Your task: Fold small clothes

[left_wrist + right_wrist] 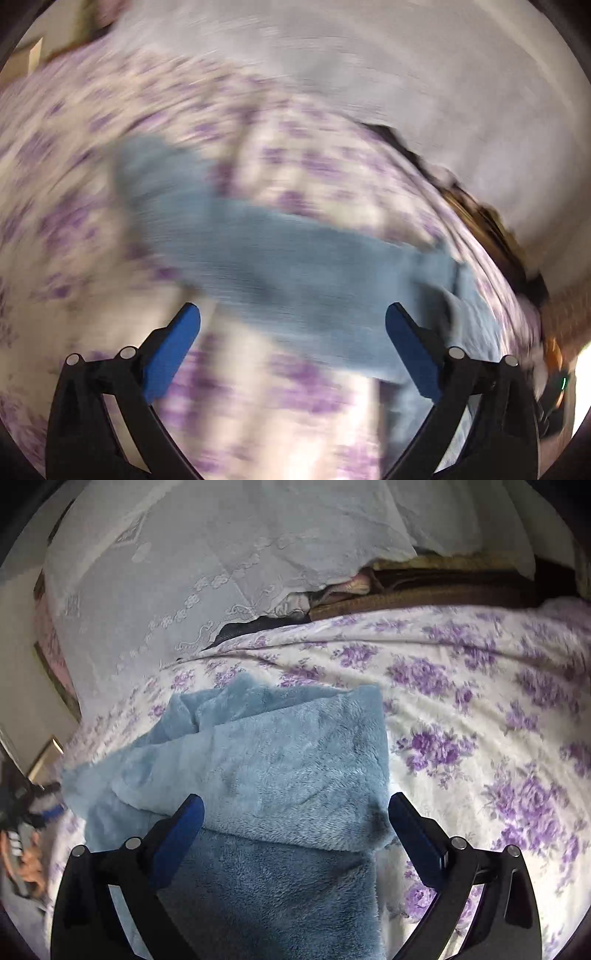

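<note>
Your right wrist view is sharp; your left wrist view is smeared with motion blur, so only broad shapes read there. The sharp view shows what the blurred one cannot: the light blue fleece garment (258, 760) is folded over on itself, its upper layer lying across a darker lower layer, on a white bedspread (480, 709) printed with purple flowers. At 11 o'clock sits a white embroidered cloth (184, 572), and at 1 o'clock a stack of brown folded blankets (424, 590). At 9 o'clock you can just see your other hand (27, 867) on its tool, blurred.

Your right gripper (295, 812) points downward over the garment, its blue-padded jaws wide apart and clear of the fabric, which lies between and beyond them toward 12 o'clock.

Your left gripper (291, 325) also tilts down, jaws spread wide and holding nothing. There the garment (277, 258) is a blue band running from 10 o'clock to 4 o'clock, just past the fingertips.
</note>
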### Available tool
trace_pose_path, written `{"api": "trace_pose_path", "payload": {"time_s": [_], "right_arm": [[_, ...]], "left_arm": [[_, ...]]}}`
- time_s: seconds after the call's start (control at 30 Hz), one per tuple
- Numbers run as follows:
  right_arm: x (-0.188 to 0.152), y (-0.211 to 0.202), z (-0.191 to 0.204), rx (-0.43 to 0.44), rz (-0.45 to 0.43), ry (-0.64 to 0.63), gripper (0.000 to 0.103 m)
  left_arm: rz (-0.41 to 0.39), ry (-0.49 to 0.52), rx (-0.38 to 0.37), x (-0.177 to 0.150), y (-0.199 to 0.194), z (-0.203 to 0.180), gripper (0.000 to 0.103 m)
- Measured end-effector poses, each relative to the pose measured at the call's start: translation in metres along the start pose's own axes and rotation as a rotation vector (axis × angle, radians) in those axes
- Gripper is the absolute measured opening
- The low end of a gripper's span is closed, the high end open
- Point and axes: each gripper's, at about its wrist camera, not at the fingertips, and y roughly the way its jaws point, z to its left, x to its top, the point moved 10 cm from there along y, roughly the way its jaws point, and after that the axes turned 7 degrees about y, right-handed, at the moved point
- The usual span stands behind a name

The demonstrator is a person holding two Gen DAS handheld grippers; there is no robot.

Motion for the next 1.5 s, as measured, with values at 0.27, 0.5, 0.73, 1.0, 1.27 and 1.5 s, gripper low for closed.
{"api": "trace_pose_path", "payload": {"time_s": [0.27,0.5,0.73,1.0,1.27,1.5], "right_arm": [[-0.008,0.011,-0.016,0.08,0.061,0.176,0.1],[-0.011,0.015,-0.016,0.062,0.075,0.168,0.1],[-0.012,0.019,-0.018,0.052,0.095,0.162,0.1],[-0.013,0.019,-0.017,0.048,0.099,0.159,0.1],[-0.014,0.021,-0.018,0.047,0.103,0.156,0.1],[-0.014,0.023,-0.019,0.044,0.108,0.151,0.1]], "left_arm": [[0.043,-0.087,-0.034,0.006,0.026,0.022,0.088],[0.032,-0.093,0.004,0.014,0.035,0.031,0.042],[0.007,-0.057,0.011,0.023,0.021,0.017,0.024],[-0.013,0.093,0.035,0.036,0.002,-0.042,0.021],[-0.035,0.199,0.038,0.041,-0.012,-0.106,0.021],[-0.041,0.293,0.017,0.032,-0.015,-0.165,0.021]]}}
